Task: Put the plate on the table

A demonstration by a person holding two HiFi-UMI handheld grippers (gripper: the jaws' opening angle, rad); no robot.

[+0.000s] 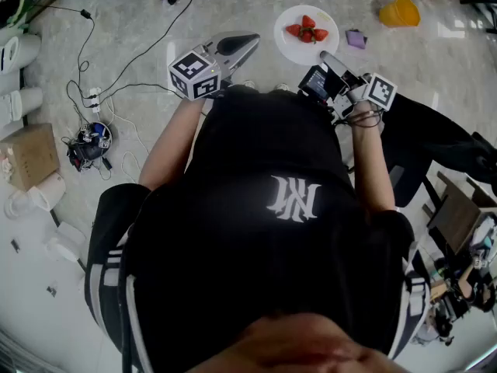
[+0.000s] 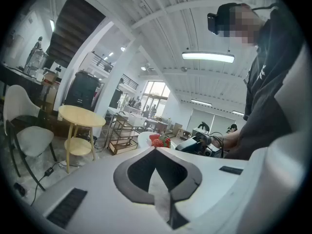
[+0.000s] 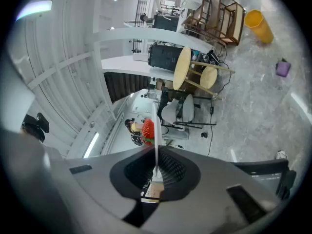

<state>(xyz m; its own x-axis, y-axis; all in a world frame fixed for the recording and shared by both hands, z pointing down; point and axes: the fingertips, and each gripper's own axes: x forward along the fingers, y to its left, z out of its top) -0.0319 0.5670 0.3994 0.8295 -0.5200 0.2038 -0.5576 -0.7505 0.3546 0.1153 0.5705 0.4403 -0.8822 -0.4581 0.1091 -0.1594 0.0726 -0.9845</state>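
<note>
A white plate (image 1: 291, 47) with a few red strawberries (image 1: 308, 29) hangs in the air above the pale floor. My right gripper (image 1: 330, 59) is shut on its near right rim. In the right gripper view the plate (image 3: 155, 126) shows edge-on as a thin white line running into the gripper (image 3: 156, 151), with the strawberries (image 3: 147, 130) to its left. My left gripper (image 1: 237, 47) is just left of the plate, not touching it, its jaws together in a point. In the left gripper view this gripper (image 2: 156, 148) holds nothing, and the plate (image 2: 144, 138) lies beyond it.
A round wooden side table (image 2: 80, 115) and a white chair (image 2: 24, 130) stand ahead on the left. On the floor lie a yellow cup (image 1: 399, 12), a small purple object (image 1: 356, 39), cables (image 1: 93, 99) and a cardboard box (image 1: 27, 155). Shelving racks (image 2: 122, 130) stand further back.
</note>
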